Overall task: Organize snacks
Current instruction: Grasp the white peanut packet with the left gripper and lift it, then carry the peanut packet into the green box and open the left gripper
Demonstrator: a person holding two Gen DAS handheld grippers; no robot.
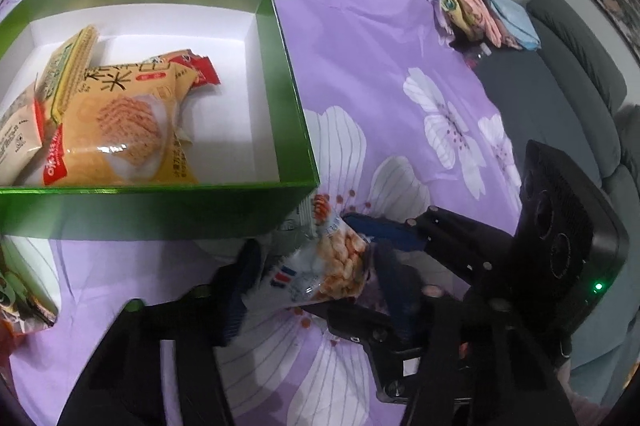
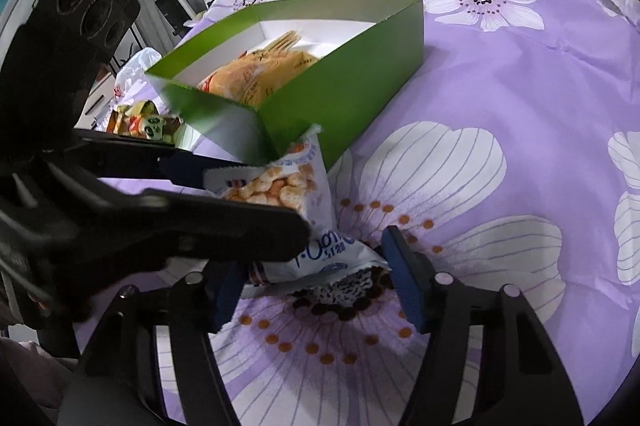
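Crinkly white film printed with puffed crackers, the snack packet (image 1: pixel 320 262) lies on the purple flowered cloth (image 1: pixel 380 66) of the table, just in front of the near corner of the green box (image 1: pixel 280 66), one end touching or almost touching its wall. Both claws are on it. In the left wrist view the left claw (image 1: pixel 308 266) pinches the packet across its width, blue pads against both edges. The right claw (image 2: pixel 316 274) straddles the other end; its left pad meets the film, but a gap seems to show by the right pad, so I cannot tell whether that grip is firm.

The box already holds several packets (image 1: pixel 116 114), piled toward its left side, with bare white floor on the right. To do this step well, I judge the two claws should lift together and keep the packet level, since pulling apart could tear the seal. It must clear the green wall before moving over it. The bare right part of the box looks the best landing place. Squeezing harder risks crushing the crackers.
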